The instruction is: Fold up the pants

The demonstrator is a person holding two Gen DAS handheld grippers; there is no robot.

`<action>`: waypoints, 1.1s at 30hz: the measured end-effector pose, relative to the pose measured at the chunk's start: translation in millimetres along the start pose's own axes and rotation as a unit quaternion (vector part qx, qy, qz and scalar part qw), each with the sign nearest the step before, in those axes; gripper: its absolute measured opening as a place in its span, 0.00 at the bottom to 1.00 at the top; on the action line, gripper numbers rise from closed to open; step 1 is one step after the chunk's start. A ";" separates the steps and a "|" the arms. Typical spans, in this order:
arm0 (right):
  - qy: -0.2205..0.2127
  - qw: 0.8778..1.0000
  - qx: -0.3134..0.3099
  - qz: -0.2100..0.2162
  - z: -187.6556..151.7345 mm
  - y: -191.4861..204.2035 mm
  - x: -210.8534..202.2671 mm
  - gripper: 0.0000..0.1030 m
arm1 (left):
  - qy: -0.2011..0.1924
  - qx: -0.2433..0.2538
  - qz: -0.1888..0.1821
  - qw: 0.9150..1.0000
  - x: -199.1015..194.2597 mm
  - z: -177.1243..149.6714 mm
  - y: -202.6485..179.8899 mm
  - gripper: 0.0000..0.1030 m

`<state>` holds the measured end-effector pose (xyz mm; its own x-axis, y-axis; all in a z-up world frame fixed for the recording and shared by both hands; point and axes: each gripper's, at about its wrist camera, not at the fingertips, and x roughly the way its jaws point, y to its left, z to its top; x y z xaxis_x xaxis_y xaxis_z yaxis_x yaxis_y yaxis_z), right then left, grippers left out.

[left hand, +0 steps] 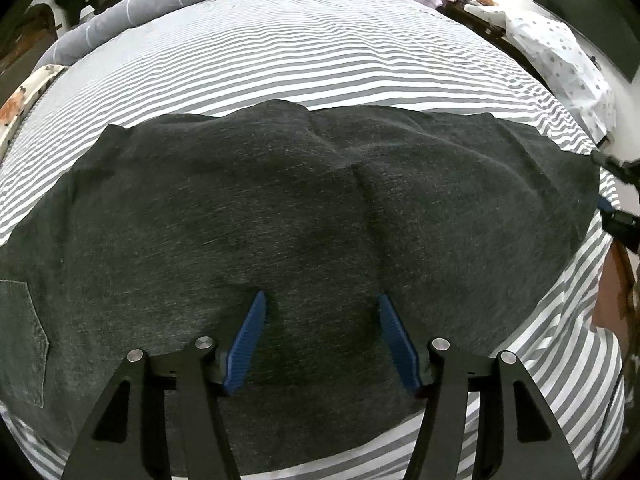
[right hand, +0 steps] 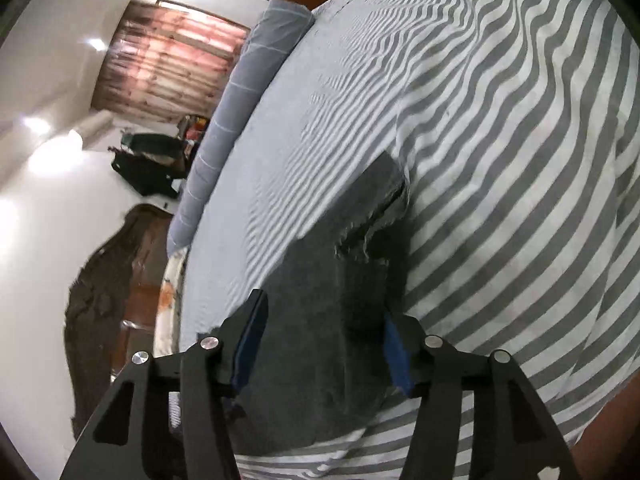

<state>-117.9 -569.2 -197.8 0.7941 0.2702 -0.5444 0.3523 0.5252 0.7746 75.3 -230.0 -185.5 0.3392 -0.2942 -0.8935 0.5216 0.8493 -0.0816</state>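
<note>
My left gripper (left hand: 322, 300) and right gripper (right hand: 324, 312) hover apart-jawed, holding nothing, over the dark pants (left hand: 304, 208) folded flat on the striped bed (left hand: 320, 52), frayed hem at twelve o'clock, further folds likely remaining.

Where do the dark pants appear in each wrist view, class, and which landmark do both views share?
Left wrist view: the pants spread across the middle, from the left edge almost to the right, under the open left gripper.
Right wrist view: the pants fill the lower centre, between the open fingers of the right gripper, frayed end pointing up.
Shared landmark: the striped sheet.
</note>
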 end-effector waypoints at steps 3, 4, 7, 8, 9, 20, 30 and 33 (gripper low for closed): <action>0.017 1.000 0.012 -0.024 -12.1 -15.0 8.2 0.52 | 0.000 0.005 0.000 1.000 0.4 -0.4 -0.8 0.59; 0.024 0.999 0.018 -0.027 -16.3 -20.8 11.0 0.52 | -0.001 0.006 0.001 1.000 0.5 -0.3 -0.9 0.59; 0.016 1.000 0.021 -0.012 -15.5 -28.2 9.1 0.51 | -0.001 0.009 0.003 1.000 1.4 -0.3 -2.5 0.59; 0.011 1.000 0.022 -0.008 -14.2 -29.9 8.3 0.52 | -0.001 0.010 0.004 1.000 1.9 -0.3 -3.4 0.60; 0.004 1.000 0.023 -0.003 -12.2 -31.3 8.2 0.48 | -0.002 0.012 0.005 1.000 2.4 -0.3 -4.4 0.61; -0.019 0.998 0.057 -0.006 -2.1 -32.3 4.9 0.09 | -0.001 0.012 0.009 1.000 5.8 -0.2 -6.2 0.61; 0.010 0.996 -0.086 0.019 1.2 109.7 14.2 0.09 | 0.006 -0.085 -0.076 0.994 -9.7 6.9 39.5 0.37; 0.038 0.990 -0.137 0.023 -13.2 156.4 36.7 0.09 | -0.015 -0.133 -0.102 0.986 -29.7 5.4 73.6 0.37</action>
<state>-40.2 -466.4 -100.8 0.7624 0.3540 -0.5417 0.1610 0.7070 0.6886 107.8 -161.2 -162.5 0.2728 -0.4798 -0.8339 0.3589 0.8549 -0.3745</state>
